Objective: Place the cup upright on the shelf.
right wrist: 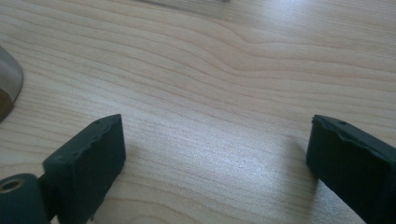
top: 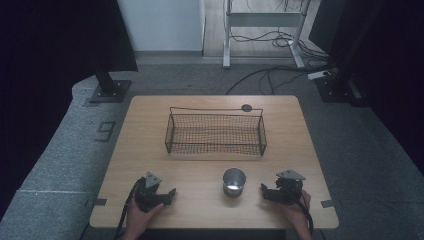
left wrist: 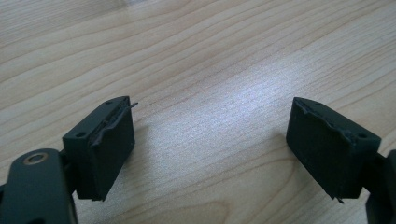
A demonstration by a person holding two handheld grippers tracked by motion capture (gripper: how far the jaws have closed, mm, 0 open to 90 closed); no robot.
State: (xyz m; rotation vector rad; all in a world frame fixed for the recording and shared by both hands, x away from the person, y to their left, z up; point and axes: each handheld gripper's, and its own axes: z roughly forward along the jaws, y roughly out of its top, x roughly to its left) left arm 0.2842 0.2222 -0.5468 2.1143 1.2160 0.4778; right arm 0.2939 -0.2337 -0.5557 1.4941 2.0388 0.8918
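Note:
A steel cup (top: 234, 181) stands upright near the table's front edge, between my two grippers. Behind it a black wire basket (top: 215, 133) sits in the middle of the wooden table (top: 150, 150), with nothing visible inside. My left gripper (top: 169, 194) rests on the table at the front left, open, its jaws wide apart over bare wood (left wrist: 210, 130). My right gripper (top: 264, 192) rests at the front right, open too (right wrist: 215, 154), with the cup's rim (right wrist: 9, 84) at the left edge of the right gripper view.
A small dark round grommet (top: 246, 107) sits at the table's far edge behind the basket. Grey carpet surrounds the table, with black stand bases (top: 107, 90) at the far left and far right, and cables (top: 280, 70) on the floor beyond.

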